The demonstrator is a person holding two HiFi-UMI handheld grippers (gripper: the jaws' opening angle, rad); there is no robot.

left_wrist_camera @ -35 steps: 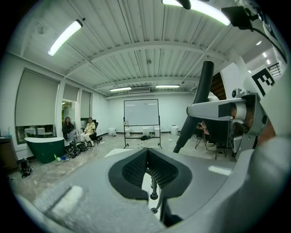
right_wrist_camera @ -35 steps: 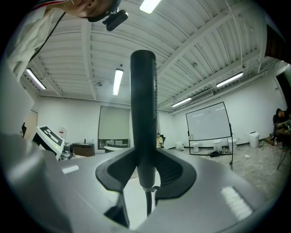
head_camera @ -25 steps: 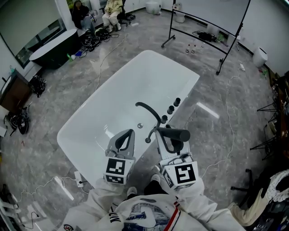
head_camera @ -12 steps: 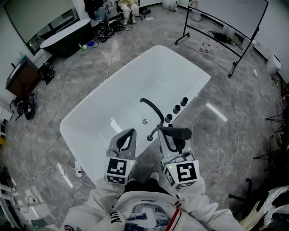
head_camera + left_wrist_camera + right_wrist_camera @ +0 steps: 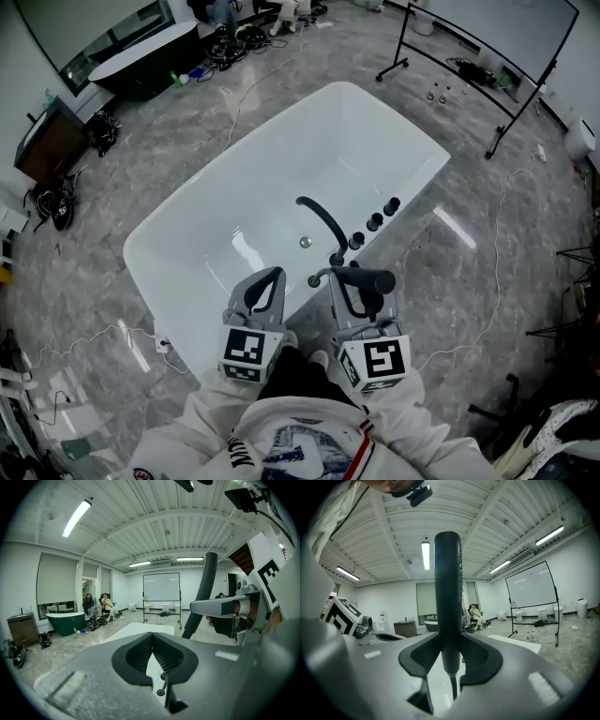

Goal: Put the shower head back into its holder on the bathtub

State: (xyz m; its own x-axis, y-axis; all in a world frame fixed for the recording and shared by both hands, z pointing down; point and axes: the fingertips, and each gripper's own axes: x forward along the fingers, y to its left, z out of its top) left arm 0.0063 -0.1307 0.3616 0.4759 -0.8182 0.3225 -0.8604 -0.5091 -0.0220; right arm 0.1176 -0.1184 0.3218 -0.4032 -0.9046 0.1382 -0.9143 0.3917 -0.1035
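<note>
A white bathtub [image 5: 216,234] fills the middle of the head view. On its right rim stand a curved black spout [image 5: 323,225] and three black knobs [image 5: 375,221]. My right gripper [image 5: 353,281] is shut on the handle of the black shower head [image 5: 375,280], held crosswise just short of the spout's foot. In the right gripper view the handle [image 5: 447,592] stands upright between the jaws, and its hose [image 5: 451,686] hangs below. My left gripper [image 5: 266,279] hovers beside it over the tub's near rim. Its jaws meet at the tips [image 5: 152,635] with nothing between them.
A wheeled whiteboard frame [image 5: 487,56] stands beyond the tub on the grey floor. A dark tub [image 5: 141,58] and seated people are at the far left. Cables [image 5: 487,281] trail across the floor right of the tub. My own legs are at the bottom edge.
Both grippers have sunk a little toward the tub's near rim, with the shower head still in the right one. The head camera has swung, so the tub sits higher in view.
</note>
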